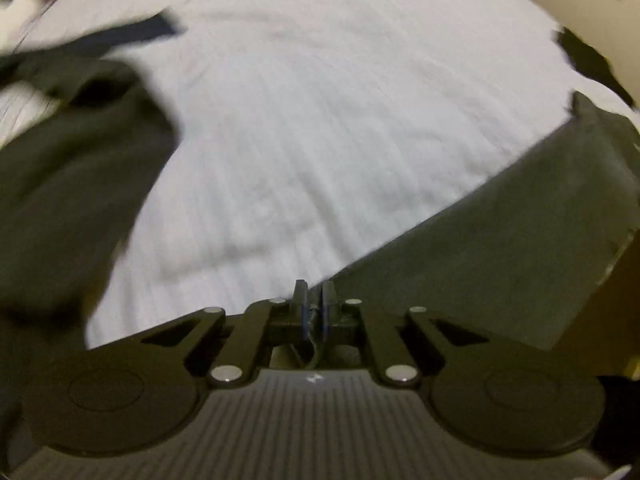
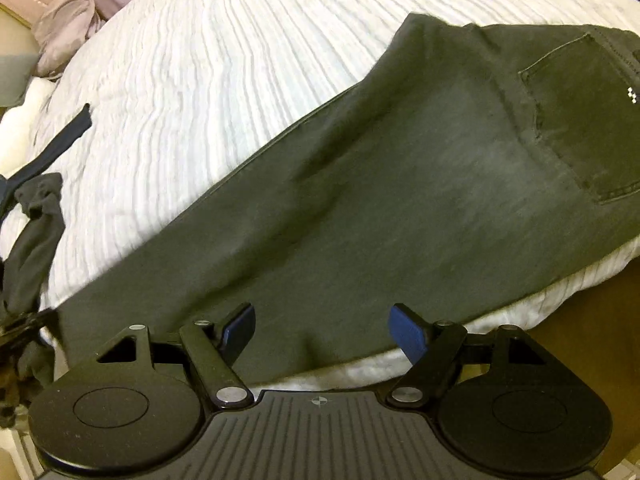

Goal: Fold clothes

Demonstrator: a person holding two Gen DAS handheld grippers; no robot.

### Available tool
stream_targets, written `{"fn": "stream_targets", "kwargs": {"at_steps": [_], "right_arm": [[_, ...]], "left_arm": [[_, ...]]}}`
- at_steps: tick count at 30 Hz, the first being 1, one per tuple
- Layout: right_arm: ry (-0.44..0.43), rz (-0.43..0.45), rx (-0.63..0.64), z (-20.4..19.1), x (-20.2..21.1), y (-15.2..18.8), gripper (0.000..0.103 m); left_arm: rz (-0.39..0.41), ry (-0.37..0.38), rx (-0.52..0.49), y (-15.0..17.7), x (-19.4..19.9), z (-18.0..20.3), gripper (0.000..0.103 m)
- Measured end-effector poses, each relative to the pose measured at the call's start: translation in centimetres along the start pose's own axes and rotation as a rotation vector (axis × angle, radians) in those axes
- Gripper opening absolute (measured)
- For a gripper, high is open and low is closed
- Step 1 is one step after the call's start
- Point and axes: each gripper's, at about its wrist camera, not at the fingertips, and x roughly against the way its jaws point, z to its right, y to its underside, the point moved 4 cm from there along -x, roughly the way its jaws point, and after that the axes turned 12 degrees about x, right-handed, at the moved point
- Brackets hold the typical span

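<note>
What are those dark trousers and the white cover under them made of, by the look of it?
The dark trousers look like washed black or charcoal denim: matte, slightly faded in patches, with a stitched patch pocket and thick seams. The white cover seems a soft woven or quilted cotton bedspread, matte, with raised wavy ribs across it. Fibre content cannot be told from a picture.

Your left gripper (image 1: 314, 304) points steeply downward, its two fingers (image 1: 299, 300) pressed together at 12 o'clock from the black body, with a thin fold of dark cloth pinched between the pads. Your right gripper (image 2: 322, 330) tilts down just as steeply, its blue-padded fingers (image 2: 406, 330) spread wide at 10 and 2 o'clock, gripping nothing
</note>
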Motion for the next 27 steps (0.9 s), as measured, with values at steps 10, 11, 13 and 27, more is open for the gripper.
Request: {"fn": "stream_targets", "kwargs": {"at_steps": [10, 11, 13, 27], "right_arm": [[0.001, -0.017, -0.004, 1.5, -1.1, -1.4, 0.077], [0.000, -0.014, -0.004, 1.5, -1.0, -1.5, 0.077], [-0.004, -0.010, -0.005, 1.6, -0.9, -1.6, 0.077], [-0.080, -0.089, 0.070, -3.7, -3.9, 0.0, 0.077]], "left_arm": [[-0.051, -0.127, 0.009, 0.5, -0.7, -0.4, 0.031], [-0.042, -0.129, 0.015, 0.6, -0.1, -0.8, 0.034], [-0.024, -0.151, 0.029, 1.2, 1.3, -1.6, 0.034], [-0.034, -0.020, 0.074, 4.8, -0.4, 0.5, 0.032]]}}
